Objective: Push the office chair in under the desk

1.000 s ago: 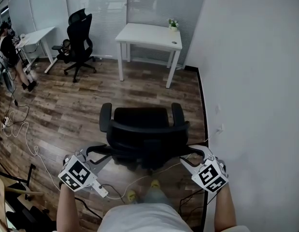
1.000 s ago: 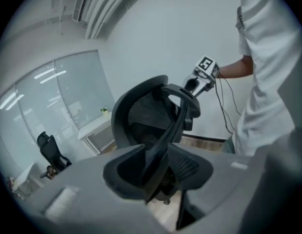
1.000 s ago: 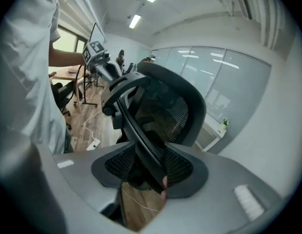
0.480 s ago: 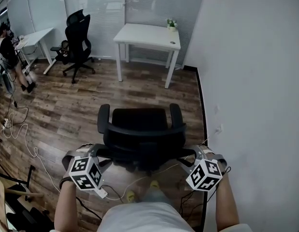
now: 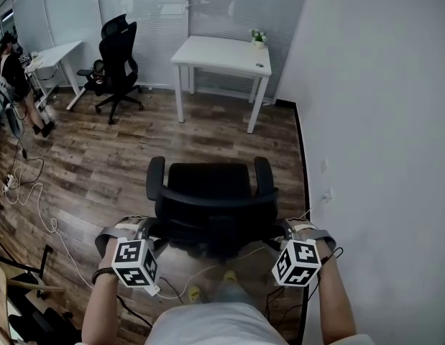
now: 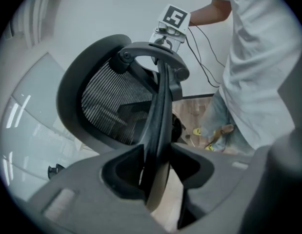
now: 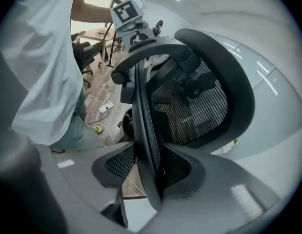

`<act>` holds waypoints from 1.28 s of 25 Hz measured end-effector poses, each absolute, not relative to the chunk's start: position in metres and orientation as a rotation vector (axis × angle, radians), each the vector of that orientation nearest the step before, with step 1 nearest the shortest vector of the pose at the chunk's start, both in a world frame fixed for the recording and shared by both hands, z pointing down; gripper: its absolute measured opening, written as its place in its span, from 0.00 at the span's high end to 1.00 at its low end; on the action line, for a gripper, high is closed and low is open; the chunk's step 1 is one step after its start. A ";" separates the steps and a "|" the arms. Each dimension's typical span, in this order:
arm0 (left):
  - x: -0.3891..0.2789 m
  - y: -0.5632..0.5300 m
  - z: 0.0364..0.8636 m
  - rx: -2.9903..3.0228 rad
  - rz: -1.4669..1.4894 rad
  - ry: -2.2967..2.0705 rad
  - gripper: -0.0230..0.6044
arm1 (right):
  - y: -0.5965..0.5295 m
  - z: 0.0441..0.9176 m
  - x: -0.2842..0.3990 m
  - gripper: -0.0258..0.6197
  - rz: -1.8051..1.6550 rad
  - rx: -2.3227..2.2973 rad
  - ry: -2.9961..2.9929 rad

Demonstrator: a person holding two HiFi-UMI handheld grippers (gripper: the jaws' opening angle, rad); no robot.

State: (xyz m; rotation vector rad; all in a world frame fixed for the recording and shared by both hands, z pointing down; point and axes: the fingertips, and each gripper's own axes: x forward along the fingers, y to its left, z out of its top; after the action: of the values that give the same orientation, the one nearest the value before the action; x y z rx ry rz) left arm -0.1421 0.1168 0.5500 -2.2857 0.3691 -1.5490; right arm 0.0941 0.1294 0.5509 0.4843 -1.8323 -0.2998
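Office chair (image 5: 209,180) stands on the wooden floor (image 5: 121,157), out in the open and well apart from the white bench (image 5: 218,52) at the far window wall. Seat and armrests face the bench, and the backrest (image 5: 215,208) is toward the person. The chair sits roughly in line with the bench's knee space, so a straight shove should serve. Left tool (image 6: 157,152): jaws have just been opening. The backrest's left rim runs between them and both pads look to bear on it, so I read a wide clamp on the rim rather than a free gap. Right tool (image 7: 150,160): jaws stand wide and are closed likewise on the right rim, with mesh showing beside one pad. Both tools point steeply down, one on each side at like height. Judged reason: a symmetric hold sends the push through both rims, so the castors do not swing the chair toward the wall (image 5: 380,121) on the right. Step in hand: grip taken, push not yet begun. Risk: the small plant pot (image 5: 258,38) on the bench's far corner could be jarred by a hard stop.
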 end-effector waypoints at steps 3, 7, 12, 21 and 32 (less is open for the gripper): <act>-0.141 0.116 0.551 -2.275 -1.560 0.346 0.71 | 0.127 0.553 0.095 0.70 -0.320 0.482 -1.797; -0.142 0.114 0.551 -2.281 -1.564 0.331 0.71 | 0.124 0.551 0.093 0.70 -0.334 0.504 -1.813; -0.141 0.110 0.550 -2.290 -1.528 0.327 0.70 | 0.121 0.551 0.094 0.69 -0.310 0.516 -1.808; -0.141 0.088 0.549 -2.277 -1.509 0.323 0.70 | 0.100 0.552 0.094 0.68 -0.306 0.537 -1.805; -0.132 0.010 0.548 -2.267 -1.523 0.324 0.70 | 0.024 0.550 0.102 0.68 -0.312 0.552 -1.814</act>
State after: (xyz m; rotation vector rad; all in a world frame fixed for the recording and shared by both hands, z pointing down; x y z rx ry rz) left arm -0.1324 0.0097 0.5476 -2.2667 0.3242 -1.5231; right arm 0.1020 0.0243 0.5500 0.5522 -1.8140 -0.3124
